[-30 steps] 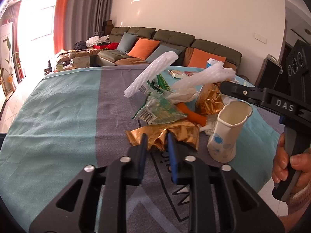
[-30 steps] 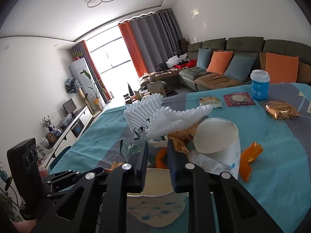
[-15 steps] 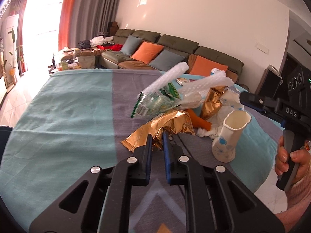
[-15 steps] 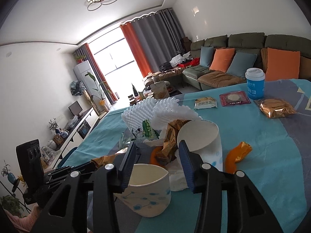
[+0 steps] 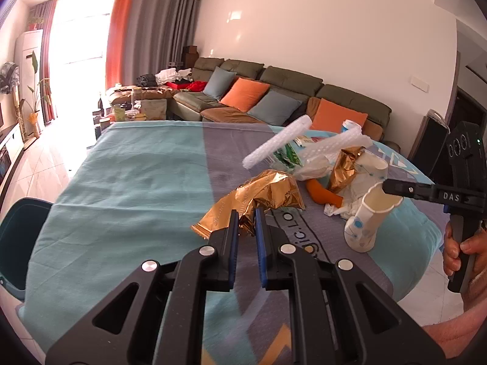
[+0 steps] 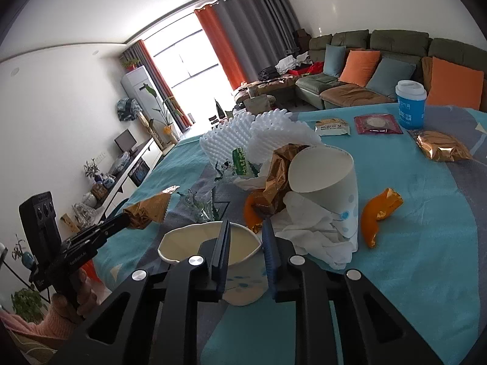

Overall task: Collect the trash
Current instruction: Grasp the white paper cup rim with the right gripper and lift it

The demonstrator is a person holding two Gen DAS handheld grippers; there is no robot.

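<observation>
Left hand-held gripper (image 5: 245, 222): clamped on near edge of crinkled gold foil wrapper (image 5: 264, 191), lifted just clear of cloth. Right hand-held gripper (image 6: 245, 231): jaws just been closing, astride rim of upright white paper cup w/ blue dots (image 6: 210, 240); one finger inside, one outside, wall between pads, looks pinched, rim dented.

Big to small:
- Round desk under teal-and-grey cloth (image 5: 137, 182), carrying everything.
- Trash heap, centre-right of desk: two white ribbed foam net sleeves (image 6: 243, 133) on top, springy, light.
- Tipped white paper cup (image 6: 322, 173), mouth toward right cam, leaning on heap.
- Crumpled white tissue (image 6: 313, 237) at its base, soft, limp.
- Curled orange peel-like scrap (image 6: 380, 210), apart to the right.

Key relation, judged: probably stuffing foil into held cup next. Cup just right of left jaws in left view, mouth up, near. Foil's long axis across jaw line, low-left to high-right, wider than cup mouth, so likely needs scrunching or end-first entry. Foil stiff, noisy, springs back; cup thin, could buckle under pinch.
</observation>
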